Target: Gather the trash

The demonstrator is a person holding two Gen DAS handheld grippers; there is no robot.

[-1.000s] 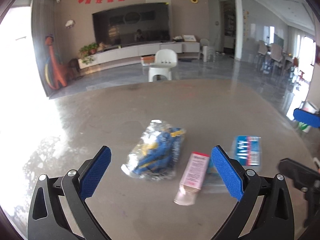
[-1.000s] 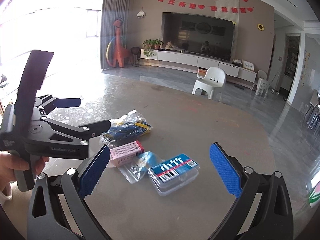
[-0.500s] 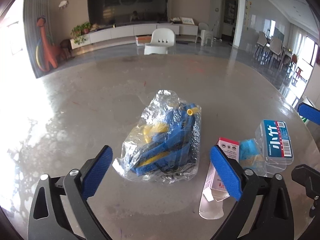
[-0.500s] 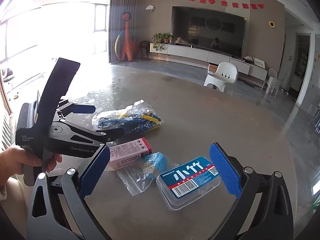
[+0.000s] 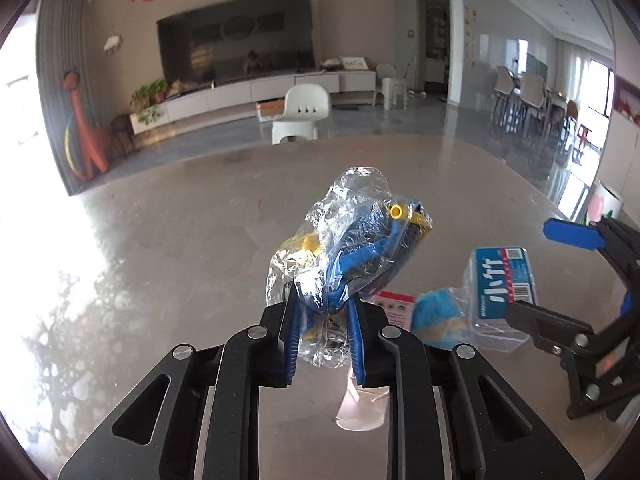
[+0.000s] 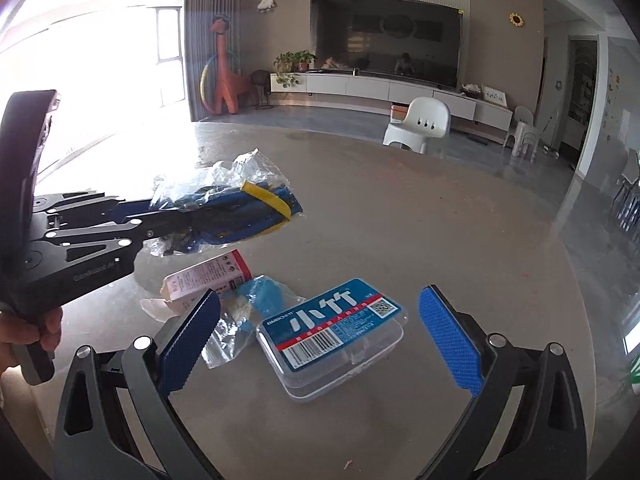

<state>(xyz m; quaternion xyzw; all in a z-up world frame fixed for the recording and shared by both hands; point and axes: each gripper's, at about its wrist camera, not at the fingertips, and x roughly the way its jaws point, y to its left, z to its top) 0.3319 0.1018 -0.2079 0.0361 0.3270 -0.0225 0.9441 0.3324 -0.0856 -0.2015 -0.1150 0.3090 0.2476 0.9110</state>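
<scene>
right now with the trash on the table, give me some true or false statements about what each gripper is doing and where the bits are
1. The left gripper is shut on the clear bag of blue and yellow parts. True; its jaws have just been closing on it.
2. The right gripper already holds the clear plastic box. False: its jaws are wide open, with the box lying on the table between them.
3. The pink carton lies on the table to the left of the box. True.
4. The box's label is red with black lettering. False: it is blue with white characters and a barcode.
5. A white chair stands beyond the table. True.
</scene>
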